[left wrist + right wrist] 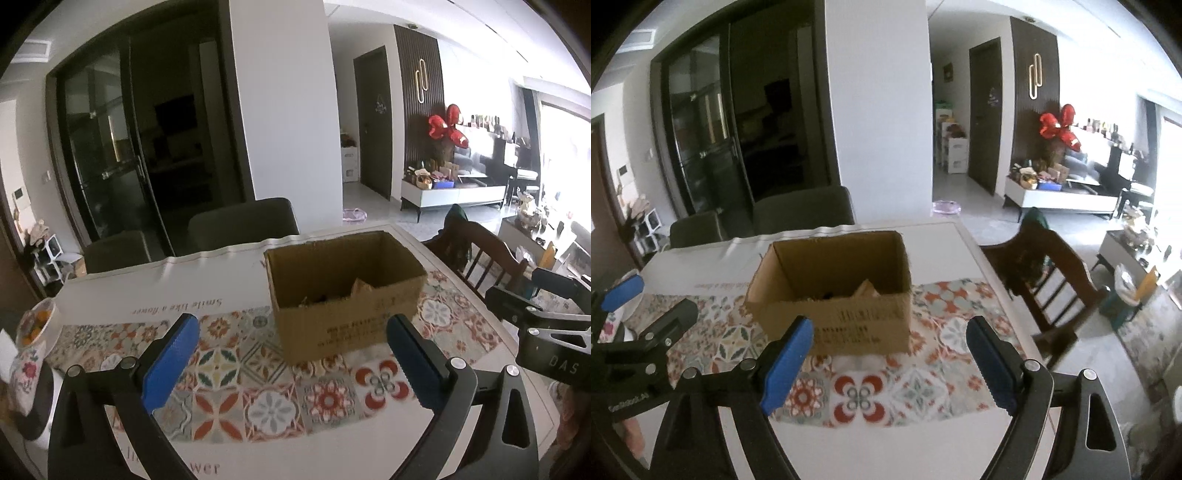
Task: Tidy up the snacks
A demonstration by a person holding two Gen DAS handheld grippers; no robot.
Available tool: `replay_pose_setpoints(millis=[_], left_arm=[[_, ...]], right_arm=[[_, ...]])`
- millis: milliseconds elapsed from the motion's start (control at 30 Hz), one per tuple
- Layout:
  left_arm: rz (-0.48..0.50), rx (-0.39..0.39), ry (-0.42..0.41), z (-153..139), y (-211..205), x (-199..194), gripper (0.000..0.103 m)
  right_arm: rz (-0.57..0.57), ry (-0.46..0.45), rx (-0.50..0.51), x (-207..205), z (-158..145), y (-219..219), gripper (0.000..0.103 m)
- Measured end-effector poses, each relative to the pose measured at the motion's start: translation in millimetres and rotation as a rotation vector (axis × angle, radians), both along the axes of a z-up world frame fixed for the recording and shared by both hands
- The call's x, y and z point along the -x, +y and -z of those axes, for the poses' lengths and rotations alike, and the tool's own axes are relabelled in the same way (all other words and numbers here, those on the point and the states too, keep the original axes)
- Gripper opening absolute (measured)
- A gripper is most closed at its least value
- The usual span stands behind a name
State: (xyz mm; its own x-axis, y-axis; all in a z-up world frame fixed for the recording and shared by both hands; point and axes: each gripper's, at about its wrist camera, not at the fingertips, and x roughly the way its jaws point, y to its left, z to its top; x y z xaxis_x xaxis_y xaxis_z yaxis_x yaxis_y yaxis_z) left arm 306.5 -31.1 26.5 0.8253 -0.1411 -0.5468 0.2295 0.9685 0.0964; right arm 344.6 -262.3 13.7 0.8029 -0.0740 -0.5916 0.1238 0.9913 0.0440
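Note:
An open brown cardboard box [347, 317] stands on the patterned tablecloth [258, 398]; it also shows in the right wrist view [849, 325]. Snack packets [354, 290] lie at its bottom, mostly hidden by its wall; they show in the right wrist view [864, 290] too. My left gripper [291, 358] is open and empty, just in front of the box. My right gripper [890, 362] is open and empty, also in front of the box. The right gripper's body shows at the right edge of the left wrist view [546, 332].
A bowl of orange fruit [37, 326] sits at the table's left edge. Dark chairs [243, 223] stand behind the table, a wooden chair [1049, 280] at its right side. The left gripper's body [635, 343] is at the left of the right wrist view.

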Motion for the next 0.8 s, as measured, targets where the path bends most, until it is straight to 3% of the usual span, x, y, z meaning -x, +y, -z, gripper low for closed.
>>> replay_pose_setpoints(millis=[433,800], left_arm=[[-0.071,0.035,-0.010,-5.1,6.3,114.4,0.103],[-0.078,0.036,-0.031,-10.5,0.3,172.7,0.103]], right_arm=[[-0.089,-0.003,0.018,102.4,4.1,8.2,0.086],[-0.105,-0.025,0.013,166.5,0.5,-0.3,0.086]])
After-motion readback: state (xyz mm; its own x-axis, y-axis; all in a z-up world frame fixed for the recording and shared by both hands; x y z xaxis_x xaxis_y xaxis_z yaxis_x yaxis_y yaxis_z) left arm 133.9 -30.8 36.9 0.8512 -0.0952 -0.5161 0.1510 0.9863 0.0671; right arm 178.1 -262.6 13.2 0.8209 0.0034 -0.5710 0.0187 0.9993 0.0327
